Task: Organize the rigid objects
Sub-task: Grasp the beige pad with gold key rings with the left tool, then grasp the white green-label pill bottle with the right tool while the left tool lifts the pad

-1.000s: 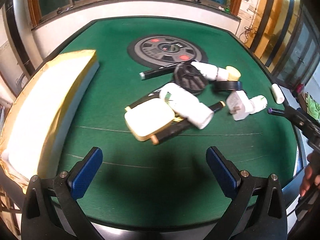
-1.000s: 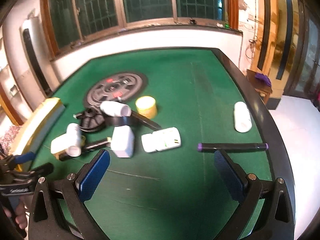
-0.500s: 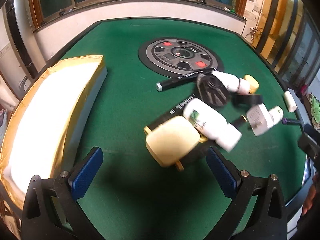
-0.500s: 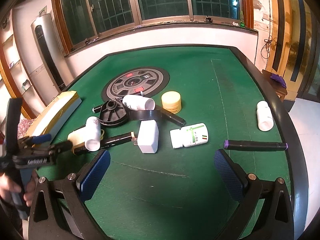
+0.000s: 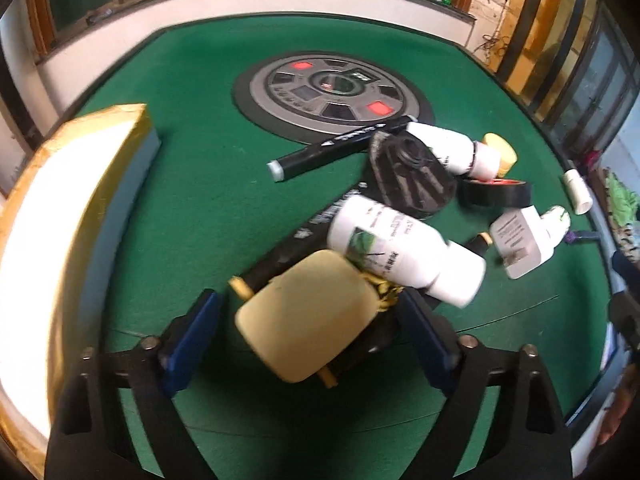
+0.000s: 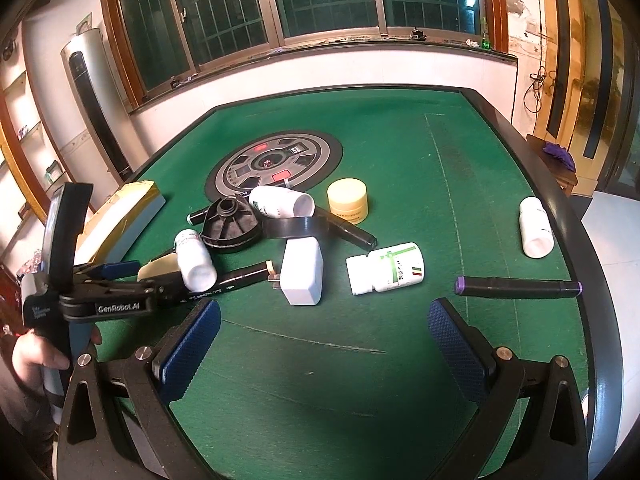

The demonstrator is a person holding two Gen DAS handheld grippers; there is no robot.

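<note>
Green surface (image 6: 400,152) is holding a heap unsorted; left tool (image 5: 308,320) is closing around cream case (image 5: 308,320), right tool (image 6: 324,344) is hanging open.

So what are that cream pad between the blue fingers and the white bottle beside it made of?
Cream pad: looks like matte plastic or rubber, with a dull surface and rounded corners; I can't tell which. White bottle: probably smooth plastic, with a slight sheen and a printed label. The left hand-held gripper is closing around the pad.
</note>
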